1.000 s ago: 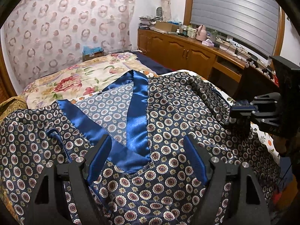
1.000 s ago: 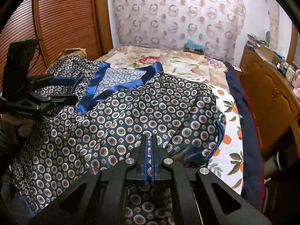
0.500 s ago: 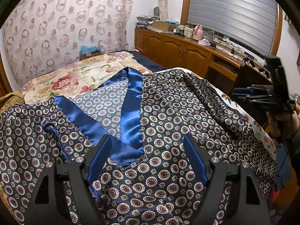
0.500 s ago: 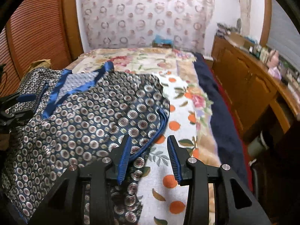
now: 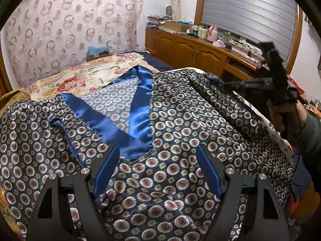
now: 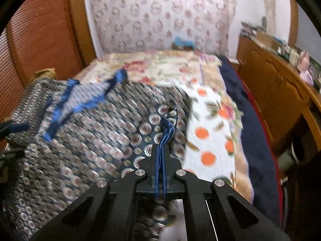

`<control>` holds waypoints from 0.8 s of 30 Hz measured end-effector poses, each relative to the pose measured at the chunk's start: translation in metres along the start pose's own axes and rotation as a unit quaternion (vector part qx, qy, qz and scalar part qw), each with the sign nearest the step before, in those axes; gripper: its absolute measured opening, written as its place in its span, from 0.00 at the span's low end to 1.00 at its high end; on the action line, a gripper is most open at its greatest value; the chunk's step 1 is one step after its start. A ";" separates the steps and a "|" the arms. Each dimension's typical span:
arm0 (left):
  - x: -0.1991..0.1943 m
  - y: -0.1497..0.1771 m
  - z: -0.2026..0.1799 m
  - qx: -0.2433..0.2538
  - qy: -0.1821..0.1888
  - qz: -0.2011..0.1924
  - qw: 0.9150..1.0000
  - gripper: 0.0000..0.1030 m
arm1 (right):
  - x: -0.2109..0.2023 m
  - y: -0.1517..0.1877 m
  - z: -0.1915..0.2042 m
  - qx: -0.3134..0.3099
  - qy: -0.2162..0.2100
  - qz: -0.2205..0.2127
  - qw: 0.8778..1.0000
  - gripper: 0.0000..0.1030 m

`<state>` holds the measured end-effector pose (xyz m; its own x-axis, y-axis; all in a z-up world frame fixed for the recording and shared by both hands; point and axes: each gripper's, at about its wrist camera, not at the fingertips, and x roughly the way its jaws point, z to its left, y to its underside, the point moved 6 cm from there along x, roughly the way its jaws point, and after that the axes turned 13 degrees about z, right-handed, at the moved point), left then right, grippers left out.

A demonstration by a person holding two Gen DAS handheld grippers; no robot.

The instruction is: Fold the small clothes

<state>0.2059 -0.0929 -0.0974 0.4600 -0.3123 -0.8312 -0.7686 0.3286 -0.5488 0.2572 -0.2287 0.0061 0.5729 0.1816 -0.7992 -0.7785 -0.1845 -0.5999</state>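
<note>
Two grippers, one garment, so here's how it looks from each camera. That single piece of clothing is a dark blue patterned robe (image 5: 170, 140) with a shiny blue collar (image 5: 138, 116), spread front-up over the bed (image 5: 84, 76) with its floral cover.

From the left camera, the left gripper (image 5: 158, 170) hangs over the robe's chest just below the V of the collar, its two blue-padded fingers (image 5: 106, 168) spread wide with nothing between them, just released and hovering. Same view catches the right gripper (image 5: 220, 83) off to the right edge of the bed, held in a person's hand (image 5: 280, 116) with a dark sleeve, its tip at a lifted fold of the robe's side. You also get the wooden worktop (image 5: 220, 48) under the window, cluttered with small stuff I can't count, plus one pink jug (image 5: 212, 33).

The right camera is badly motion-blurred, but it shows what the left one can't: the right gripper (image 6: 160, 160) has its fingers clenched tight on the robe's blue-trimmed edge (image 6: 168, 128), which sticks up out past the tips. It also shows the bare orange-spotted sheet (image 6: 208, 136) beside the robe, and a reddish slatted wardrobe door (image 6: 40, 40) on the left. The left gripper only just peeks in at the left edge there.
</note>
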 end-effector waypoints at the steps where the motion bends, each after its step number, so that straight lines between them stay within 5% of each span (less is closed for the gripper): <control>1: -0.001 0.001 0.003 -0.004 -0.002 -0.001 1.000 0.77 | -0.005 -0.004 0.008 -0.010 -0.008 -0.006 1.000 0.02; 8: -0.014 0.004 0.027 -0.029 -0.020 -0.013 0.999 0.77 | -0.007 -0.039 0.078 -0.088 -0.048 -0.021 0.995 0.06; 12: -0.022 0.006 0.041 -0.045 -0.030 -0.024 0.998 0.77 | -0.001 -0.047 0.090 -0.099 -0.038 -0.022 0.994 0.44; 15: -0.028 0.004 0.053 -0.053 -0.043 -0.036 0.997 0.77 | 0.001 -0.047 0.084 -0.094 -0.037 -0.024 0.995 0.55; 24: -0.052 -0.004 0.116 -0.076 -0.100 -0.048 0.991 0.77 | 0.016 -0.036 0.009 -0.055 0.021 0.001 0.998 0.57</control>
<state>0.2368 0.0251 -0.0625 0.6019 -0.1479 -0.7847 -0.7680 0.1621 -0.6196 0.2915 -0.2105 0.0152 0.5827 0.1412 -0.8003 -0.7483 -0.2910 -0.5962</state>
